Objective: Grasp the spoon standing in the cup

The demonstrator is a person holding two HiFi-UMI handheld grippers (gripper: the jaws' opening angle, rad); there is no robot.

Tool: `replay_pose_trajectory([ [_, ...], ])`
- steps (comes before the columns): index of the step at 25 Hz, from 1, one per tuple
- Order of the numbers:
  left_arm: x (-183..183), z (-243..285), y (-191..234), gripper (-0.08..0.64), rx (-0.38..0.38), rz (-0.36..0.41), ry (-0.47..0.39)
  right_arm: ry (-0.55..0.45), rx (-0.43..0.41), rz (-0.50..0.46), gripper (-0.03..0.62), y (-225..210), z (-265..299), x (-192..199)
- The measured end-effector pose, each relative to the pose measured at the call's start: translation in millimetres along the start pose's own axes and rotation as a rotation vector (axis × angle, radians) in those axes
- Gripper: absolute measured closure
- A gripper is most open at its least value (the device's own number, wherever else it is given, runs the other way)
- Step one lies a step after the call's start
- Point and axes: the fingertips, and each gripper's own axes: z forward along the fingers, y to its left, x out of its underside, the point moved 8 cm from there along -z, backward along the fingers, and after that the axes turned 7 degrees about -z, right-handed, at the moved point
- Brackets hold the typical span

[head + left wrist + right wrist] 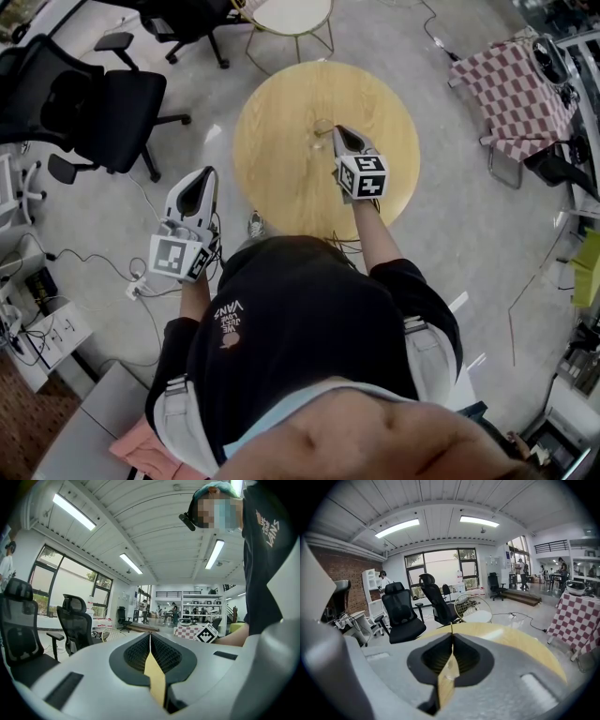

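- Over the round wooden worktop (pixel 281 178), the right gripper (pixel 336 131) hovers with its tips aimed at the middle of the board. In the right gripper view its jaws meet along a closed seam with nothing between them.
- Off the worktop's near-left edge, above the floor (pixel 94 225), the left gripper (pixel 208 174) points away from the person. Its own view shows the jaws pressed together and empty, facing the open room and an office chair (pixel 75 620).
- Location of the task's things: no cup and no spoon can be made out in any view. The worktop reads as bare, apart from a faint pale mark just off the right gripper's tips, too slight to identify.
- Orientation: the task wording implies a spoon standing bowl-down with its long axis near vertical. This cannot be checked here, so the handle's direction and any lean are unknown.
- Step in hand (judgement): pre-approach. No grasp has begun, and the right gripper is the better placed of the two.
- Next move (judgement): the cup must first be found. The right gripper's jaws must then part, descend either side of the handle above the rim, and close across the handle's narrow width without tipping the cup.
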Motion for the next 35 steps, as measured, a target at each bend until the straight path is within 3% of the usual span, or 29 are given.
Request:
replay_pose_trajectory([
  [35,-3.3,23.0,6.6,0.555,0.132,-0.011,-0.020,-0.171,0.054,0.025,0.591,5.1,-63.4,-48.0],
])
